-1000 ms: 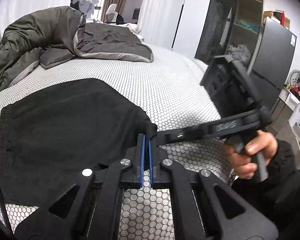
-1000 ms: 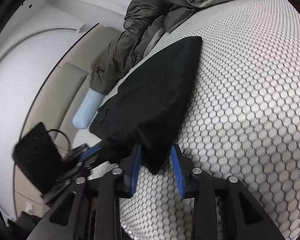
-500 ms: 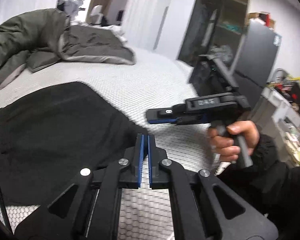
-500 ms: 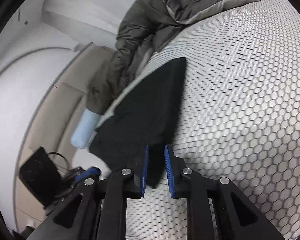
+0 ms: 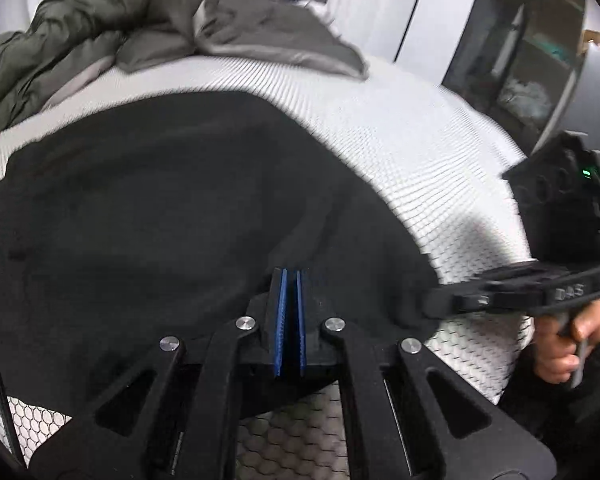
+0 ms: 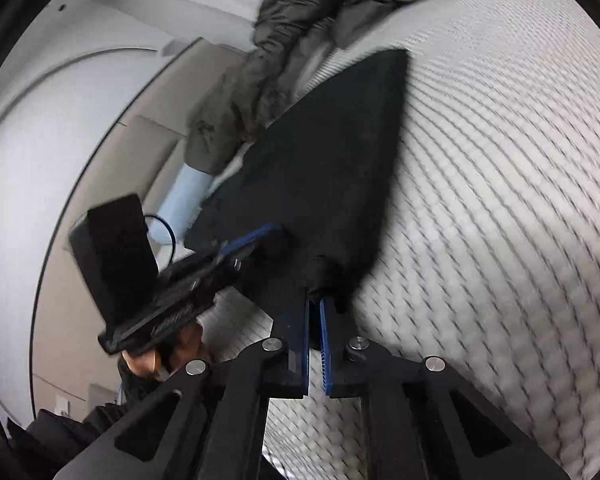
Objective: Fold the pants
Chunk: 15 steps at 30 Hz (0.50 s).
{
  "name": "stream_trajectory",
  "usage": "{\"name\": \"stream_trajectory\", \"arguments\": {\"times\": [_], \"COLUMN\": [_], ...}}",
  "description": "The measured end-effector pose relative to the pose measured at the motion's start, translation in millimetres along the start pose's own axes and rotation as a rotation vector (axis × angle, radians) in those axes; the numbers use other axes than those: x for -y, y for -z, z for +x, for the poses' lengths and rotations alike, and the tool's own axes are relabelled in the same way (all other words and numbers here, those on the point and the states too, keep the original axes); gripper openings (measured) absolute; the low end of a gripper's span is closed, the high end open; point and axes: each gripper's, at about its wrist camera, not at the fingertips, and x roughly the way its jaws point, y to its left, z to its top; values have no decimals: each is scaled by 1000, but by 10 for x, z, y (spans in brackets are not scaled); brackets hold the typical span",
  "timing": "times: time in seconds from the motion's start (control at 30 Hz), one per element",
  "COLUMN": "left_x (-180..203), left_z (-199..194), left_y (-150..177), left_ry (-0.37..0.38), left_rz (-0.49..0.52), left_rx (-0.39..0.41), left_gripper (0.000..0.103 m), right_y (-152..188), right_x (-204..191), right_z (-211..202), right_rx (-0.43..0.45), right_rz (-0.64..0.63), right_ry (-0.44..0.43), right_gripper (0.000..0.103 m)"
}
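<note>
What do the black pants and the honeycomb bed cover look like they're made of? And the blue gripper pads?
Black pants: soft matte knit, probably fleece or jersey; no sheen, and they drape in loose folds. Bed cover: white fabric with a raised hexagon pattern, likely quilted or mesh; which one is unclear. Left gripper pads: blue, ribbed, probably rubber or soft plastic. Right gripper pads look the same.

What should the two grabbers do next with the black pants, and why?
Probably lift the near edge and carry it toward the far edge. Both the left gripper and the right gripper look pinched on the near edge of the pants, which lie flat on the bed.
</note>
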Motion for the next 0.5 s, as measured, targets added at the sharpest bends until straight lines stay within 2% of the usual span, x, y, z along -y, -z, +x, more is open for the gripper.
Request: {"name": "stream_trajectory", "arguments": {"times": [0.1, 0.13, 0.17, 0.2, 0.23, 0.27, 0.3, 0.33, 0.4, 0.47, 0.5], "left_x": [21, 60, 85, 137, 168, 233, 291, 343, 383, 296, 243], "left_z": [-16, -46, -73, -94, -105, -105, -73, 15, 188, 479, 582], "left_y": [-26, -66, -100, -161, -214, -304, -397, -495, -619, -697, -708], "left_ry": [-7, -10, -4, 9, 13, 13, 11, 19, 22, -24, -29], "left_rz": [8, 22, 30, 46, 57, 72, 90, 115, 113, 65, 38], "left_rx": [11, 23, 33, 47, 62, 83, 87, 63, 18, -76, -108], "left_gripper": [2, 10, 25, 33, 47, 61, 70, 80, 80, 77, 74], "right_y": [83, 101, 107, 122, 118, 118, 112, 104, 56, -7, -37], "right_x": [51, 56, 42, 55, 65, 58, 51, 40, 36, 62, 79], "right_z": [-21, -47, -88, -150, -214, -281, -306, -313, -221, -96, -33], "right_rx": [-30, -32, -25, -9, 13, 46, 68, 81, 67, 62, 59], "right_rz": [4, 0, -1, 2, 4, 4, 4, 3, 0, 17, 23], "right_ry": [18, 17, 12, 3, -12, -23, -25, -31, -23, 15, 34], "right_gripper": [5, 6, 7, 12, 25, 32, 41, 44, 44, 42, 25]}}
